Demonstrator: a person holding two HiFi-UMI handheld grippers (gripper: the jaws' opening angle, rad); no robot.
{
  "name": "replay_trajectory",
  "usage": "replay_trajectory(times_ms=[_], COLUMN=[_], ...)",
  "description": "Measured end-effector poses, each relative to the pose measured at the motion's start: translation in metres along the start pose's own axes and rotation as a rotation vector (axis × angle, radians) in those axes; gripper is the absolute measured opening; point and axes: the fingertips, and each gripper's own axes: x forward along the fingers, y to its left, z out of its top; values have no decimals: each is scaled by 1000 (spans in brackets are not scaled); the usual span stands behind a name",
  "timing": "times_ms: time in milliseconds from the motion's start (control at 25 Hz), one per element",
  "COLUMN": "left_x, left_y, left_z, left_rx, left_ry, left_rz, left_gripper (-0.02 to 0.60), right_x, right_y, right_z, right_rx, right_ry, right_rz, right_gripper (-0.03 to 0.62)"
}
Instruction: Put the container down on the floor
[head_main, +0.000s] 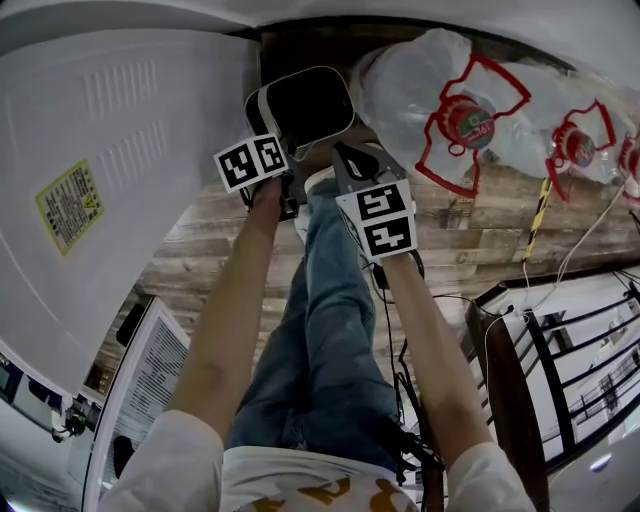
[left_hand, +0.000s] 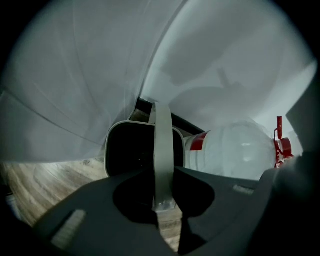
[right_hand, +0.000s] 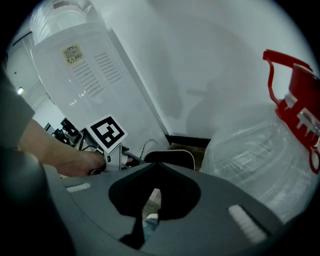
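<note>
The container (head_main: 302, 104) is a white bin with a dark inside, seen over the wooden floor (head_main: 470, 235) by the wall. Its pale handle strap (left_hand: 162, 150) runs straight up between my left gripper's jaws. My left gripper (left_hand: 162, 206) is shut on that strap, and its marker cube (head_main: 252, 160) shows in the head view. The bin (left_hand: 131, 150) hangs just past the jaws; whether it touches the floor I cannot tell. My right gripper (right_hand: 150, 200) is shut with nothing in it, beside the bin (right_hand: 172, 159), near my foot.
A tall white appliance (head_main: 120, 180) with a yellow label stands close on the left. Big clear water jugs (head_main: 440, 110) with red caps and handles lie on the right, touching distance from the bin. A dark rack (head_main: 560, 360) and cables sit further right.
</note>
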Motion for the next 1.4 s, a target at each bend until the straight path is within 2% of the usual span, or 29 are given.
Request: replay_trajectory(times_ms=[280,400,480,680,880,1040,1400], left_x=[-12,-20,-22,-30,-35,-37,-48], left_y=[30,41,44,49,56,53,28], left_z=[-4,-6,-9,-13,-18,-22,-7], left_rx=[113,183,229,316,289,325,367], left_ry=[35,77,103,131,132,152,75], left_rz=[161,240,262,293,293,292,244], left_gripper=[88,114,128,151,152,150,119], right_x=[0,-4,-6,-8,-13,-13,-22], right_y=[8,13,14,15,12,8,14], right_z=[3,8,9,7,6,3,11], right_rx=[-39,-45,-45,-31,-36,-39,-35], right_ry=[-9,-6,-3,3,-2,-2,-14], right_rz=[-21,-10,-13,-19,-29,-39,-46], right_gripper=[28,28,28,28,28,28,28])
